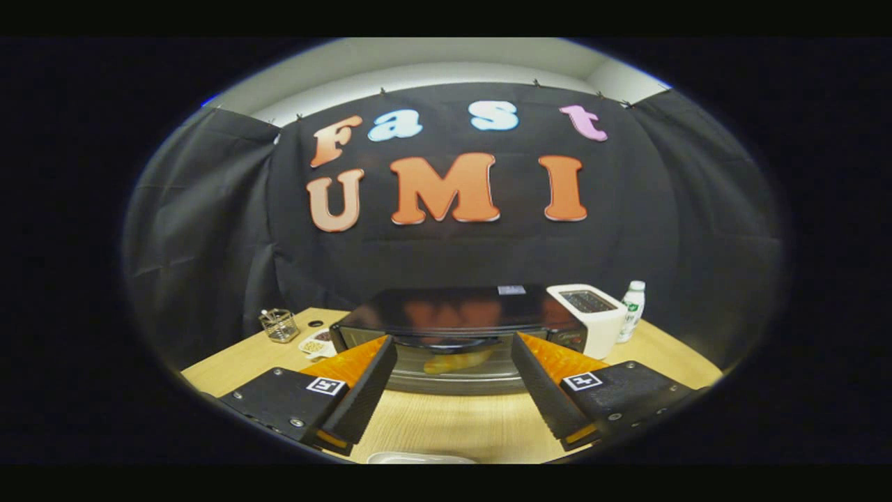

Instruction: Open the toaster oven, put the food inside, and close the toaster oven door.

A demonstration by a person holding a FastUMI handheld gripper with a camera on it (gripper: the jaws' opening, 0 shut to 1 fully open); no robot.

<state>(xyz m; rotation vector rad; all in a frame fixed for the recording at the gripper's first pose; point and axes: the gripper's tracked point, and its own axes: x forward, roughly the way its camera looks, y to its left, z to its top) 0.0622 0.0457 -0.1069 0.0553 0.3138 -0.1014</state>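
A glass jar (279, 325) sits far left on the table (446, 425). The gripper (453, 373) hangs open and empty before the toaster oven (453, 314), whose door looks shut with food (456, 361) seemingly inside, so the task seems finished. A white toaster (592, 314) stands right.

Black cloth (209, 230) drapes the booth's walls behind a light wooden bench (446, 425). Above the cloth runs a pale wall (446, 59), lit softly from overhead.

White toaster (591, 317), bottle (633, 307), glass jar (279, 325) on wooden table (446, 425).
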